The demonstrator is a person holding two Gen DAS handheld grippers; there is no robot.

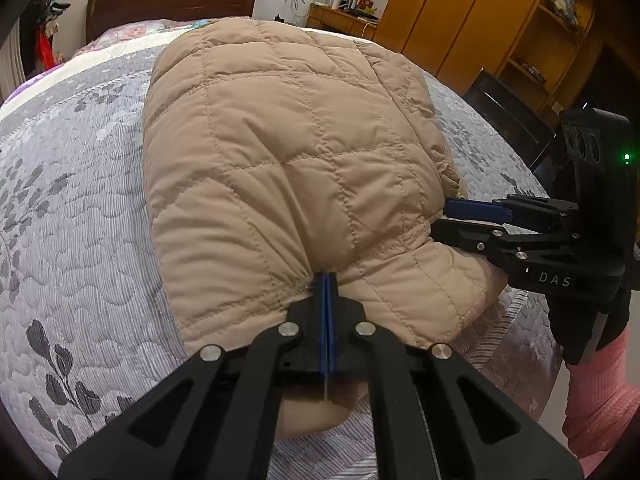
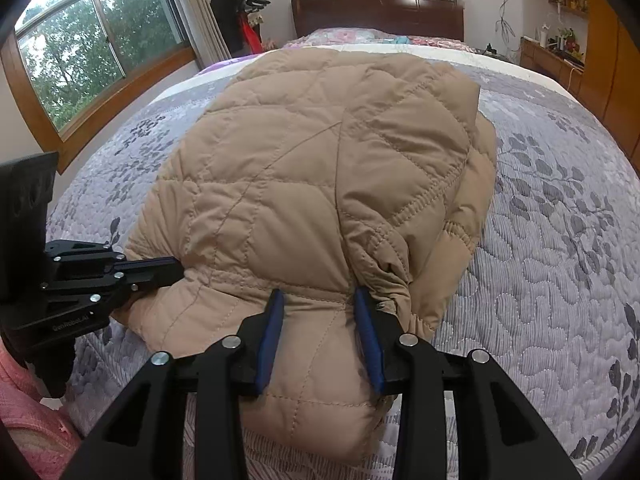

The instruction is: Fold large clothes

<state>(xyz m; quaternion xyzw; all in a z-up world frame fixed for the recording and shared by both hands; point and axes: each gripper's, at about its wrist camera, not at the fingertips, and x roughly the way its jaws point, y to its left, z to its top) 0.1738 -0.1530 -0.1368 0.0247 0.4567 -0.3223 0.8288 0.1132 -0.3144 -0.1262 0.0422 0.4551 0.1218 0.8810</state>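
Clearly the tan quilted jacket (image 1: 280, 152) lies folded into a puffy bundle on the grey leaf-patterned bedspread (image 1: 72, 208), stretching away from both tools toward the headboard (image 2: 378, 12), with its near hem right at the fingertips. The left gripper (image 1: 328, 284) has its blue pads pressed together on a thin pinch of the hem seam, while the right gripper (image 2: 320, 316), just to its right, clamps a much thicker wad of padded cloth, its pads held apart by the bulk between them. The likely trouble comes from that mismatch: the left pinch catches so little cloth that a pull toward the person could slip it free, letting that side sag and the fold skew. The slick, springy filling may also puff the layers open once pressure is eased, and the loose flap beyond the right gripper, on its far right side, could slide off the stack. Dragging the bundle might rumple the bedspread beneath the tools. As for containers, none sits within reach; beyond the left gripper, far to its right, stand wooden shelves (image 1: 556, 40) with small items too blurred to name, and closed wardrobe doors (image 1: 452, 20).
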